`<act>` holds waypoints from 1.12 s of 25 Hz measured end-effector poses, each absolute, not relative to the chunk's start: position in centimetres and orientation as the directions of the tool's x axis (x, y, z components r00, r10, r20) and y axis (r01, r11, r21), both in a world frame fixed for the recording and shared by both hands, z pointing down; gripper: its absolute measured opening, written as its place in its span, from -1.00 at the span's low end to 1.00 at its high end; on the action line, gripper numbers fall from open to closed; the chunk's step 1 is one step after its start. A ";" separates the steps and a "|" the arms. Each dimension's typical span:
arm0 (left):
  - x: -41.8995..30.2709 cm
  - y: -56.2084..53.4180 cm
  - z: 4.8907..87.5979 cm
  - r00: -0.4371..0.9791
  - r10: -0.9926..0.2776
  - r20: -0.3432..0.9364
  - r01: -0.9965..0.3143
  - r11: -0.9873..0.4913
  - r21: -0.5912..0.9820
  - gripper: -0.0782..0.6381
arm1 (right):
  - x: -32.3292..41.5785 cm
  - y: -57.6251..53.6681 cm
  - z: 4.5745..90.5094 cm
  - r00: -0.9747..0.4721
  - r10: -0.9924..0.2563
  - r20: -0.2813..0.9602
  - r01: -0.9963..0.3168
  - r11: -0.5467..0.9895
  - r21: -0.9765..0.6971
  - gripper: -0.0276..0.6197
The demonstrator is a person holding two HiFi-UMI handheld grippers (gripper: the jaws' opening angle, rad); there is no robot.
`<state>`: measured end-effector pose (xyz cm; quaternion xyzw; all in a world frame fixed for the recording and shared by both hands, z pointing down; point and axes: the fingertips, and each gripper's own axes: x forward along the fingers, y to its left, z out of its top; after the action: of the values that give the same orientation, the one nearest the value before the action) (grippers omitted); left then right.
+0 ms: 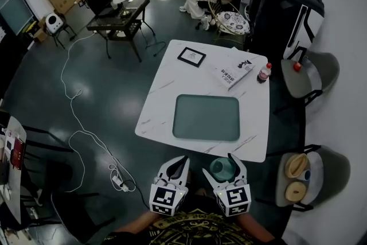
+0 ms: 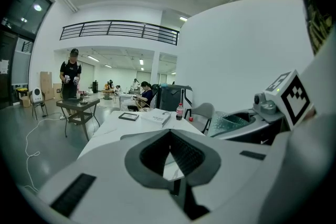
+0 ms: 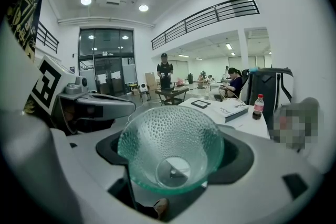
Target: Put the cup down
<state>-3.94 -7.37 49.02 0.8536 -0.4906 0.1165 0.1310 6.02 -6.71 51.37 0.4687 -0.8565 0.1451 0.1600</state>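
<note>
right gripper [image 1: 218, 164] clamped on a dimpled green glass cup [image 3: 170, 149], cup mouth toward that gripper's camera, held just off the near edge of the white marble surface [image 1: 166, 89], not resting on it. left gripper [image 1: 183, 161] just beside it, jaws together, nothing between them. on the surface: green mat [image 1: 206, 117], book [image 1: 234, 73], bottle [image 1: 264, 72], framed picture [image 1: 191, 57].

Dimpled clear-green glass cup [image 3: 170, 152], glossy marbled table [image 1: 166, 94], matt green mat [image 1: 206, 117]
</note>
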 end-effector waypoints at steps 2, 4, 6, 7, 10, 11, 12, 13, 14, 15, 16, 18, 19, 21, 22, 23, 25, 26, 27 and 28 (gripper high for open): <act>-4.3 -8.4 49.1 0.497 -0.805 0.323 -0.865 -0.489 0.114 -0.76 | 5.7 -7.8 51.4 -0.501 -0.759 0.416 -0.853 0.514 -0.091 0.33; -4.7 -9.6 49.3 0.503 -0.802 0.321 -0.862 -0.493 0.119 -0.75 | 5.4 -8.8 51.6 -0.492 -0.761 0.422 -0.857 0.508 -0.082 0.33; -5.0 -10.7 49.3 0.513 -0.798 0.316 -0.857 -0.500 0.128 -0.75 | 5.0 -9.7 51.7 -0.481 -0.763 0.431 -0.862 0.502 -0.071 0.33; -5.1 -11.3 49.3 0.519 -0.796 0.312 -0.853 -0.505 0.133 -0.75 | 4.9 -10.1 51.8 -0.474 -0.764 0.437 -0.864 0.499 -0.065 0.33; -5.2 -12.8 49.0 0.543 -0.785 0.298 -0.839 -0.523 0.150 -0.75 | 4.6 -11.2 51.7 -0.456 -0.766 0.454 -0.870 0.490 -0.047 0.33; -5.2 -13.3 48.8 0.552 -0.781 0.294 -0.833 -0.530 0.156 -0.75 | 4.5 -11.6 51.7 -0.449 -0.767 0.459 -0.873 0.486 -0.042 0.33; -5.2 -13.8 48.7 0.559 -0.776 0.290 -0.828 -0.537 0.161 -0.76 | 4.5 -12.0 51.7 -0.441 -0.768 0.464 -0.876 0.481 -0.037 0.33; -5.3 -14.3 48.7 0.567 -0.772 0.288 -0.824 -0.543 0.165 -0.75 | 4.5 -12.3 51.7 -0.433 -0.769 0.470 -0.879 0.475 -0.033 0.33; -5.3 -14.7 48.6 0.573 -0.768 0.285 -0.819 -0.549 0.168 -0.75 | 4.4 -12.7 51.7 -0.426 -0.771 0.473 -0.883 0.469 -0.030 0.33; -5.3 -15.1 48.6 0.580 -0.764 0.283 -0.814 -0.555 0.169 -0.75 | 4.4 -13.0 51.7 -0.420 -0.774 0.475 -0.886 0.464 -0.028 0.33; -5.4 -15.6 48.6 0.586 -0.760 0.280 -0.810 -0.562 0.169 -0.76 | 4.3 -13.4 51.6 -0.415 -0.777 0.473 -0.888 0.458 -0.025 0.33; -5.5 -16.6 48.7 0.596 -0.753 0.278 -0.802 -0.574 0.165 -0.75 | 4.2 -14.2 51.5 -0.405 -0.785 0.468 -0.894 0.448 -0.023 0.33; -5.5 -17.1 48.7 0.601 -0.749 0.279 -0.798 -0.580 0.161 -0.75 | 4.1 -14.6 51.5 -0.400 -0.789 0.466 -0.897 0.442 -0.022 0.33; -5.8 -17.9 48.9 0.608 -0.739 0.289 -0.792 -0.592 0.151 -0.75 | 3.9 -15.3 51.4 -0.388 -0.796 0.464 -0.903 0.428 -0.021 0.33; -6.0 -18.3 49.0 0.611 -0.735 0.295 -0.789 -0.597 0.146 -0.75 | 3.8 -15.6 51.4 -0.383 -0.800 0.462 -0.907 0.421 -0.021 0.33; -6.2 -18.5 49.1 0.612 -0.732 0.301 -0.787 -0.600 0.142 -0.75 | 3.6 -15.9 51.3 -0.378 -0.804 0.459 -0.909 0.415 -0.022 0.33; -6.6 -19.0 49.2 0.613 -0.729 0.305 -0.786 -0.602 0.139 -0.75 | 3.3 -16.2 51.2 -0.374 -0.809 0.454 -0.912 0.410 -0.021 0.33; -6.8 -19.1 49.2 0.613 -0.729 0.304 -0.786 -0.603 0.140 -0.75 | 3.1 -16.4 51.1 -0.375 -0.810 0.452 -0.911 0.411 -0.019 0.33; -7.1 -19.3 49.1 0.615 -0.729 0.301 -0.785 -0.603 0.142 -0.75 | 2.9 -16.5 51.1 -0.375 -0.810 0.451 -0.911 0.412 -0.016 0.33; -7.2 -19.3 49.0 0.616 -0.729 0.299 -0.784 -0.604 0.145 -0.75 | 2.7 -16.6 51.0 -0.374 -0.810 0.452 -0.911 0.413 -0.014 0.33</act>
<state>-7.24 -19.35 49.02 0.8893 -0.4253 0.1049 0.1317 2.69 -16.57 51.03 0.5256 -0.8183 0.1317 0.1917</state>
